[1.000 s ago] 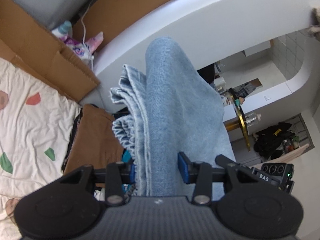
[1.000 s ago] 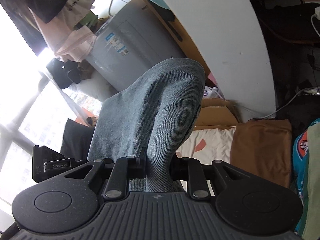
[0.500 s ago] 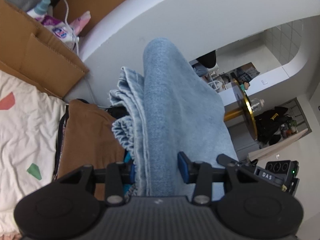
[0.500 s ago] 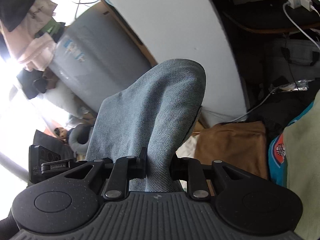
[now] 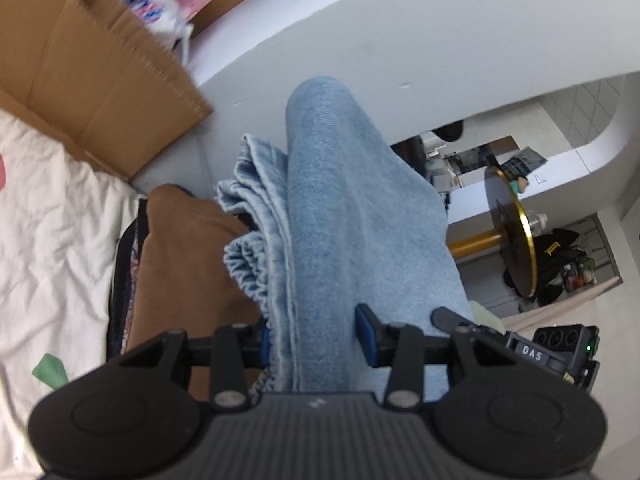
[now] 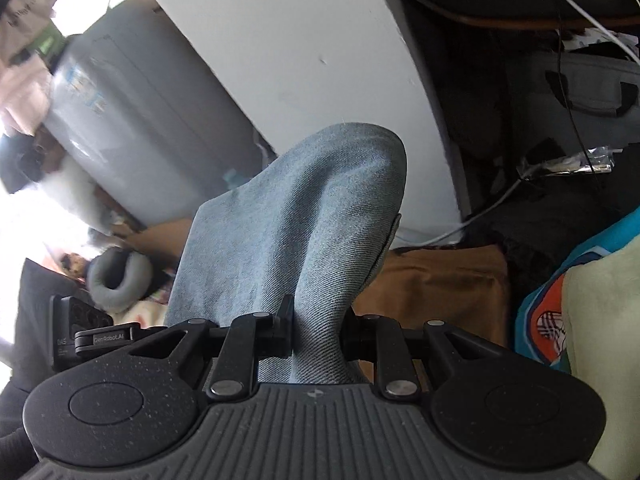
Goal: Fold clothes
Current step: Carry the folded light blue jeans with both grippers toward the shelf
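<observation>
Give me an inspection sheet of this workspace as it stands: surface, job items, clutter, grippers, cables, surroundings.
Surface: white bedsheet with coloured patches, wrinkled.
Job's things: light blue denim garment, bunched and draped over both grippers; brown folded garment lying beside the sheet.
Clutter: cardboard box; grey neck pillow; teal and orange cloth.
Grippers: left gripper shut on the denim; right gripper shut on the denim.
Cables: white cable running along the floor; white charger lead hanging from above.
Surroundings: white wall; grey appliance; gold-rimmed round table.
</observation>
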A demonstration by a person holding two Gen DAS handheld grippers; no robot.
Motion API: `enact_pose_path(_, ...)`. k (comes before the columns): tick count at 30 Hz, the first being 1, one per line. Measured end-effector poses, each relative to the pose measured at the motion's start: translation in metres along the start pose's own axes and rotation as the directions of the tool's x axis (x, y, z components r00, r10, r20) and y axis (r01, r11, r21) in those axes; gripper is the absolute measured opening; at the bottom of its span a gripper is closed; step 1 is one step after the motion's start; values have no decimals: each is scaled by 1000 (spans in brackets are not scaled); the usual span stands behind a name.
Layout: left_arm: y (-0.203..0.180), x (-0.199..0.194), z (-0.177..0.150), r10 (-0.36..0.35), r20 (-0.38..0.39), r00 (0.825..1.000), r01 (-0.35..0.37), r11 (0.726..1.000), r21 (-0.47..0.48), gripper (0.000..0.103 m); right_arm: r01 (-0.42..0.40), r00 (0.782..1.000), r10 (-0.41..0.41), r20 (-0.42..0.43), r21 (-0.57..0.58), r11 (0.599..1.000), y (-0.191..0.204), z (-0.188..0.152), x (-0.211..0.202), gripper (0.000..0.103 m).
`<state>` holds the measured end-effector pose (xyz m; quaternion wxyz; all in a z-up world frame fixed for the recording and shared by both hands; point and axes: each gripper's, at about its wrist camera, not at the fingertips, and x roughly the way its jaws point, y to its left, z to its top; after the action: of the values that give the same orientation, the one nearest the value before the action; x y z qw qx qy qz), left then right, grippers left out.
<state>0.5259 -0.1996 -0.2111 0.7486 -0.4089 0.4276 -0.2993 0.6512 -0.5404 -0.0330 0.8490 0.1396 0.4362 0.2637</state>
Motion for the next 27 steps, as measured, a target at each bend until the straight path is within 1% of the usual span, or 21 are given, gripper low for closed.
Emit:
enact_pose_path(6, 36, 37, -1, 1, 5, 1000, -1, 1000, -24, 43, 67, 998, -68, -10, -57, 996, -22, -4, 37, 21)
enact_pose_path(8, 45, 48, 2, 9, -1, 1000, -9, 999, -35, 43, 99, 995, -100, -12, -73, 992, -27, -8, 49, 21)
enact_pose_path(11, 54, 63, 5, 29, -23, 999, -30, 999, -26, 43, 141, 989, -144, -29, -100, 985, -35, -14, 66, 22)
enact_pose_path(14, 62, 75, 1, 35, -40, 999, -37, 999, -32, 43, 162, 985, -167, -38, -114, 980, -44, -18, 76, 22)
enact_pose_path(17, 69, 82, -4, 50, -38, 998, -52, 998, -43, 43, 188, 980, -196, -44, -141, 972, -50, -23, 87, 22)
enact_pose_path(23, 83, 99, -8, 82, -47, 996, -84, 995, -60, 43, 231, 969, -242, -55, -158, 960, -61, -31, 111, 22)
enact_pose_path(25, 89, 102, -9, 97, -48, 994, -101, 990, -96, 44, 233, 968, -244, -59, -145, 962, -68, -35, 119, 22)
enact_pose_path(27, 92, 106, -11, 122, -53, 991, -128, 984, -126, 49, 234, 969, -242, -53, -125, 964, -75, -40, 125, 23)
